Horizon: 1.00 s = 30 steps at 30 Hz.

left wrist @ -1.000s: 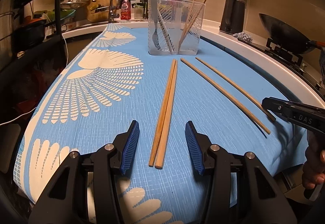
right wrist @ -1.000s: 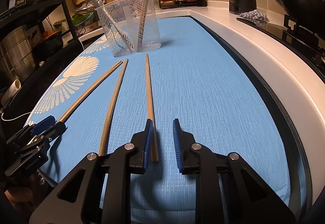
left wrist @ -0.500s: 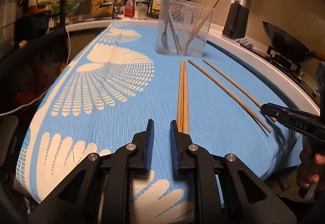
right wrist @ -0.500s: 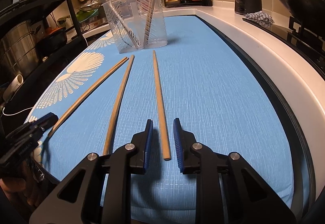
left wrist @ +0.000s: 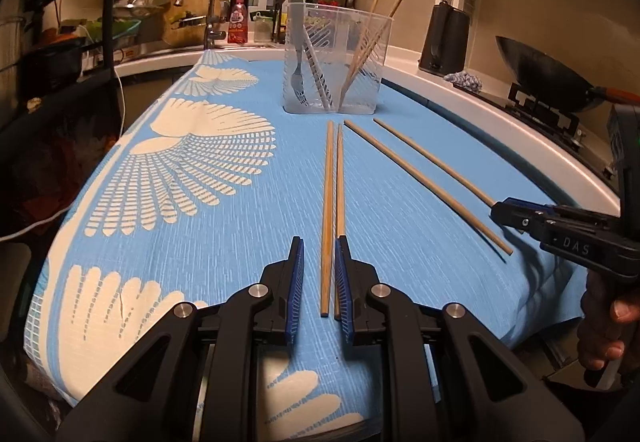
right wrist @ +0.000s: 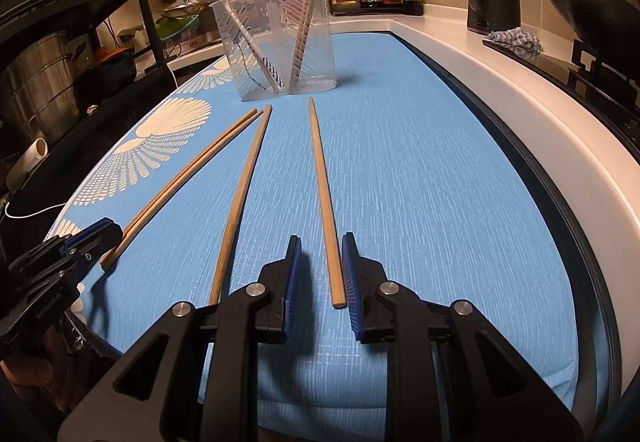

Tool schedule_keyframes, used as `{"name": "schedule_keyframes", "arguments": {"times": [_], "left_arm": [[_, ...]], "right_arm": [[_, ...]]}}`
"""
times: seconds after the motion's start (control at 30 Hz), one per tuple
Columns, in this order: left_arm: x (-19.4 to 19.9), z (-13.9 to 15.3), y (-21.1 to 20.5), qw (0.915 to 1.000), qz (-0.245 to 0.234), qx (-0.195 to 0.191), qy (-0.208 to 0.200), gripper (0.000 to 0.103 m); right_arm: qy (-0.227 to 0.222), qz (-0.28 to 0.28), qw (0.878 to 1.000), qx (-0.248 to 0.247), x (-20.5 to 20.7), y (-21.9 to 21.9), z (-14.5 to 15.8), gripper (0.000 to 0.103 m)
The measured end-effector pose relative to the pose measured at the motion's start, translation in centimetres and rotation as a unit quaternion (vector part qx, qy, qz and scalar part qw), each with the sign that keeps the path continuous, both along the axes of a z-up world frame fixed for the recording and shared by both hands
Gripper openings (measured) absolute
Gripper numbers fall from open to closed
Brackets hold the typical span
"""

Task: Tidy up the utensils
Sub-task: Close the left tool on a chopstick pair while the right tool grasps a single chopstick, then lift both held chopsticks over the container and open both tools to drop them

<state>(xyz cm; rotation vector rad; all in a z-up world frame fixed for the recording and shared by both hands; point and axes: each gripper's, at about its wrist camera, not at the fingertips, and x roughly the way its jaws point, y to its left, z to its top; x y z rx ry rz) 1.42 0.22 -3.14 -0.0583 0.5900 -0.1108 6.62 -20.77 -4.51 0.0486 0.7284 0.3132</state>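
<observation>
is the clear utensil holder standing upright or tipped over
Upright. The clear plastic utensil holder stands on its base on the blue tablecloth, open top upward, with a fork and chopsticks leaning inside.

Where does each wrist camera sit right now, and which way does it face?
Left wrist: on left gripper, facing along the blue patterned cloth toward the clear plastic utensil holder; own jaws, right gripper and a hand show.
Right wrist: on right gripper, same heading; own jaws, left gripper at lower left.
Shared: cloth, holder, four loose wooden chopsticks.
</observation>
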Motion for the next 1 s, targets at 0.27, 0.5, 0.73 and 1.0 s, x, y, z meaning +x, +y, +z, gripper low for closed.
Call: {"name": "schedule_keyframes", "arguments": {"times": [0.27, 0.5, 0.73, 1.0], "left_arm": [[0.0, 0.1, 0.4, 0.9999, 0.010, -0.006, 0.006, 0.016], [0.0, -0.3, -0.6, 0.9997, 0.004, 0.024, 0.009, 0.016], [0.0, -0.5, -1.5, 0.9993, 0.005, 0.037, -0.006, 0.013], [-0.3, 2.1, -0.6, 0.9989, 0.006, 0.033, -0.034, 0.006]], "right_arm": [[-0.006, 0.000, 1.000, -0.008, -0.2, 0.1, 0.0, 0.020], [-0.013, -0.003, 1.000, -0.015, -0.5, 0.1, -0.2, 0.019], [-0.018, -0.003, 1.000, -0.018, -0.6, 0.6, -0.2, 0.009], [-0.042, -0.009, 0.999, 0.001, -0.7, 0.0, 2.6, 0.007]]}}
